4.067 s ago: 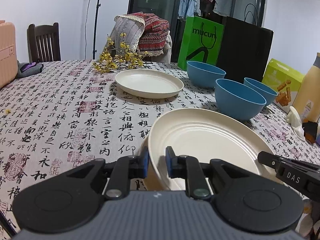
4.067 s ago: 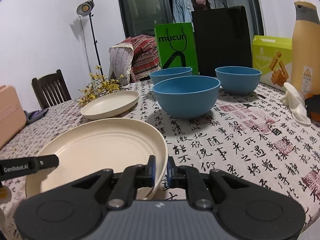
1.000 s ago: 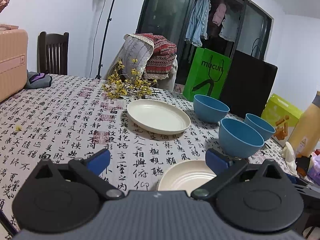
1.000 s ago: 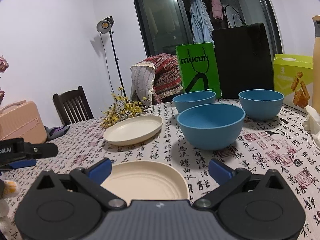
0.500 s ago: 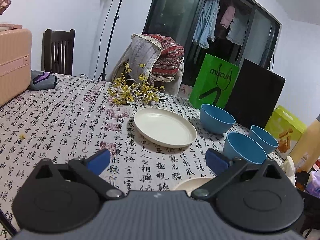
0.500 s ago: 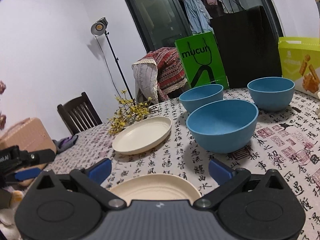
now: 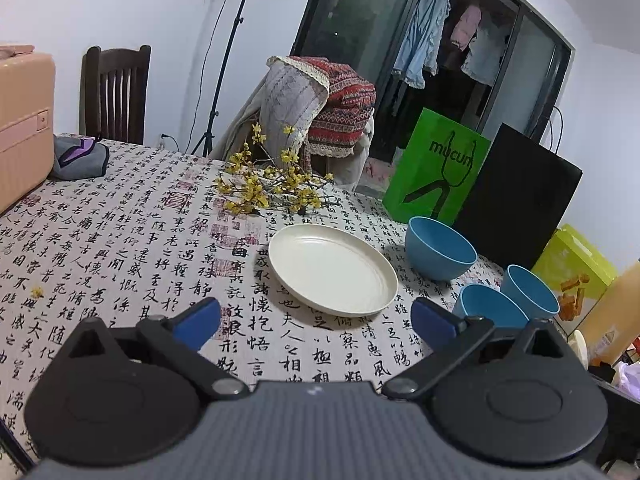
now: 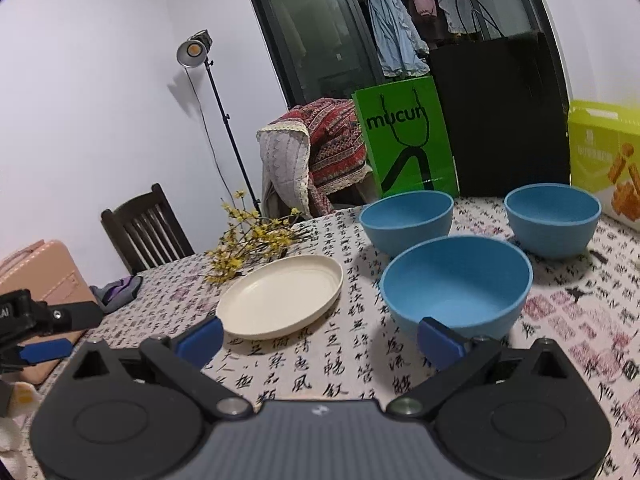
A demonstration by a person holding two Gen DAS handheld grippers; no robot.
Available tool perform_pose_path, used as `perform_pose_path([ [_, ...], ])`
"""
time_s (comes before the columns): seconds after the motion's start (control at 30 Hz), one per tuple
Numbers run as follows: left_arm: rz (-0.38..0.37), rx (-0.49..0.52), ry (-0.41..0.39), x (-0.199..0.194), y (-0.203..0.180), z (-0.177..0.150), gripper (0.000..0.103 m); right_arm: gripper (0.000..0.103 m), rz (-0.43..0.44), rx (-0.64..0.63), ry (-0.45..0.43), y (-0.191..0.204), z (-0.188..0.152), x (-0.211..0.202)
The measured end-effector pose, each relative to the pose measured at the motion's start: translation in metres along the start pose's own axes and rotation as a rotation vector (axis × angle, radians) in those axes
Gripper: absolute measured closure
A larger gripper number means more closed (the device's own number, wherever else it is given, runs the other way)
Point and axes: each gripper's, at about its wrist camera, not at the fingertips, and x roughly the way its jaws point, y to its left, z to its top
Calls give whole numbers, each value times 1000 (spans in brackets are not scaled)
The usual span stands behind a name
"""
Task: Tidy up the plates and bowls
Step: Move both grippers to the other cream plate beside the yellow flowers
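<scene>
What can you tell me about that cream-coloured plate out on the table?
The cream plate is round and shallow, with a low raised rim and a smooth matte surface that looks like plastic or melamine. It is empty and lies flat, right way up, on the calligraphy-print tablecloth. Yellow flower sprigs lie just behind it; three blue bowls stand to one side. Nothing else touches it, and neither gripper is near.

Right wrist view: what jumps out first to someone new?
Three blue bowls: the nearest blue bowl sits just beyond the open right gripper, with two more behind it. A cream plate lies to their left beside yellow flower sprigs. The calligraphy tablecloth and green bag behind stand out.
</scene>
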Motion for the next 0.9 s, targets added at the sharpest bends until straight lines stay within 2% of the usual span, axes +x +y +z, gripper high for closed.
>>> perform_pose_path([
  [0.3, 5, -24, 44, 19, 0, 25, 0, 0, -10, -44, 35, 13, 22, 20],
  [0.9, 40, -98, 113, 64, 8, 74, 0, 0, 25, -26, 134, 31, 66, 75],
])
